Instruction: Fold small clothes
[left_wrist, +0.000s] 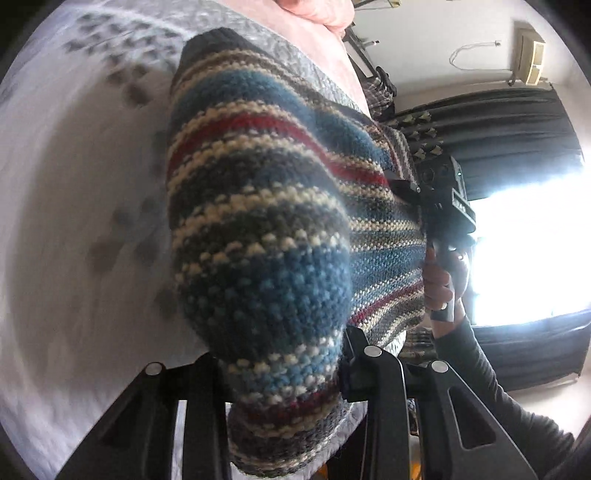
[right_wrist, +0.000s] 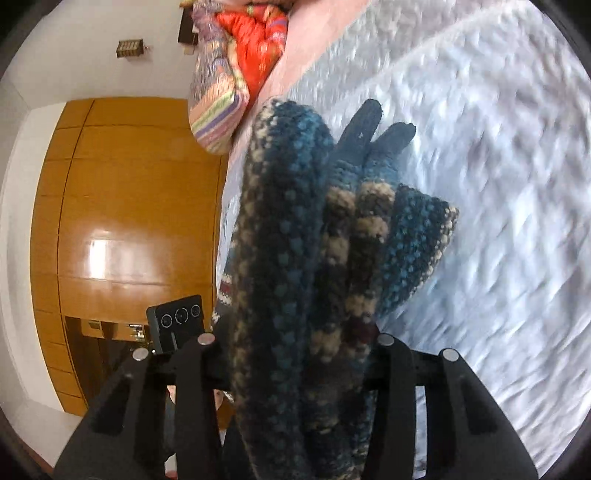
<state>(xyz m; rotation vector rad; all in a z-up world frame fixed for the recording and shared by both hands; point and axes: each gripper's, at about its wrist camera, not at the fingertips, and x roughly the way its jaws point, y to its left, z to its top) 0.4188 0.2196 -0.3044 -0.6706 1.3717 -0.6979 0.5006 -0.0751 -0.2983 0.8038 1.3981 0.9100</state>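
Two black handheld grippers, left (left_wrist: 284, 369) and right (right_wrist: 295, 343), each pinch a bunched end of one striped blue, grey and cream knitted garment (left_wrist: 258, 221), holding it stretched above a white quilted bed (left_wrist: 74, 221), apparently for folding.

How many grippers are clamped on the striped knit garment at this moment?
2: the left gripper grips one bunched end, and the right gripper grips another folded part of the striped knit garment. Contact points are partly hidden by wool.

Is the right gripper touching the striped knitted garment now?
Touching. In the right wrist view, the striped knitted garment passes bunched between the right gripper fingers, filling the space between them, pressed against both.
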